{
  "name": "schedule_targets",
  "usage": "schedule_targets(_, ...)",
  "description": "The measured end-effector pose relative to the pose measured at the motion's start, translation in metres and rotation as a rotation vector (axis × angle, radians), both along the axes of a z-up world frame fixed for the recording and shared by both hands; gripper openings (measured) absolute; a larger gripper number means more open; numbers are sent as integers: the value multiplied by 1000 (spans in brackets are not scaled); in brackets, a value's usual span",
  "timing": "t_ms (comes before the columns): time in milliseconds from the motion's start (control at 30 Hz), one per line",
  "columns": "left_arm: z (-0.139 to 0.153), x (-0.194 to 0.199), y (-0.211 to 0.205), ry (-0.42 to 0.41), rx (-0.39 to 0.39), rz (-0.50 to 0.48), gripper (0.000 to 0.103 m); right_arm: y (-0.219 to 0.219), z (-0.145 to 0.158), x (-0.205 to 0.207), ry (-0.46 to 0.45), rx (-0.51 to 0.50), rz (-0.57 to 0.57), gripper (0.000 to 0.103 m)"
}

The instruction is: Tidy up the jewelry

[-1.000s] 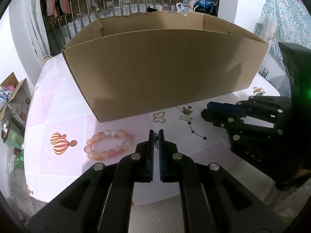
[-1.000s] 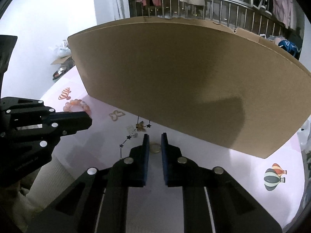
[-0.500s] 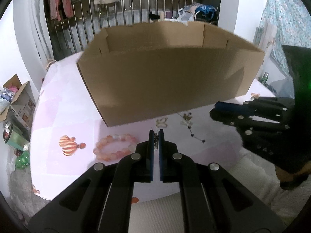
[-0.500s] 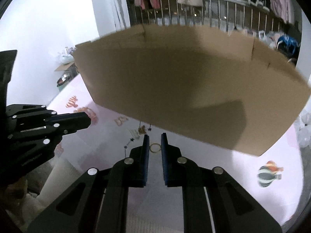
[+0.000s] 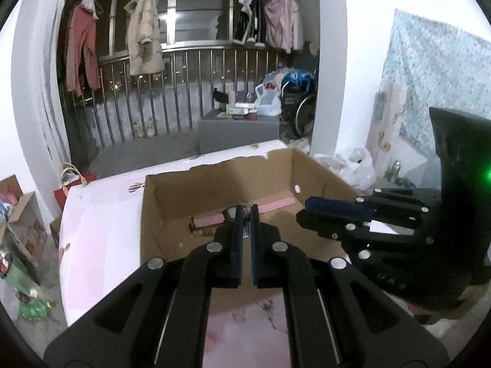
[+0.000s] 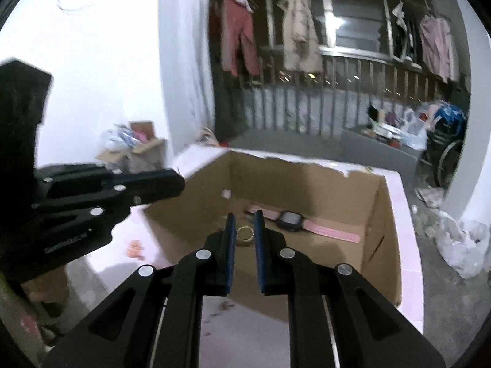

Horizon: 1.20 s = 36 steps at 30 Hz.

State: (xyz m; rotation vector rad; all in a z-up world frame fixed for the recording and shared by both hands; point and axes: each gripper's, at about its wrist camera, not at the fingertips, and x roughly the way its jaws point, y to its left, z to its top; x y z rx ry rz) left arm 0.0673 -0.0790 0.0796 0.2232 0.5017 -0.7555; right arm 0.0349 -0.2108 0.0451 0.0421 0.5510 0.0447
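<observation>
Ring (image 6: 244,233) pinched between the blue pads of the right gripper (image 6: 245,228), held above the open box (image 6: 377,245). Small dangling trinket (image 5: 245,230), perhaps an earring, too dim to make out, clamped in the left gripper (image 5: 245,230), jaws pressed almost together on it, likewise over the box. Inside the box, on its floor: a pink watch (image 6: 290,220) with a dark face, strap laid out flat; a few small bits near the left wall, unclear. Far rim of the box torn and ragged. Box resting on the pink bench (image 5: 98,230), near wall rising between the grippers and the box floor. Grippers side by side, close but apart, each showing at the edge of the other's view. On the bench in front of the box, faint dark specks and a small orange print (image 6: 135,248). Beyond the bench: metal railing (image 5: 184,92), coats (image 5: 144,30) hung on a rail above it, grey block (image 5: 239,132) heaped with bags, a wheelchair (image 5: 300,104) at its side, white bags (image 6: 460,245) on the floor, cartons (image 5: 21,214) at left, patterned sheet (image 5: 429,76) at right.
</observation>
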Motion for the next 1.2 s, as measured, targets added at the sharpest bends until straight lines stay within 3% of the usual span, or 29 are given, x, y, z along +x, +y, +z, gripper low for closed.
schedule_targets(167,-31,39,-28,54,91,49,4,-15,-17,31,85,22,-61,13)
schedule_targets(200,-35,44,-29,68,93,51,7,-17,-18,34,89,26,-65,14)
schedule_targets(300,-41,48,-20,74,79,72,32,-18,-21,29,74,41,-80,29)
schedule_targets(433,-38,50,0,75,36,102,37,-17,-20,18,57,45,-68,31)
schedule_targets(733,-27,19,63,87,-52,164,43,-14,-5,-34,-8,73,50,32)
schedule_targets(967,-48,-11,82,162,-39,123,43,17,-28,-52,74,46,179,32)
schedule_targets(1067,-67,-17,75,205,-10,93,43,29,-48,-47,125,37,205,32)
schedule_targets(1200,-100,-24,47,166,132,64,43,39,-76,-36,191,28,242,30)
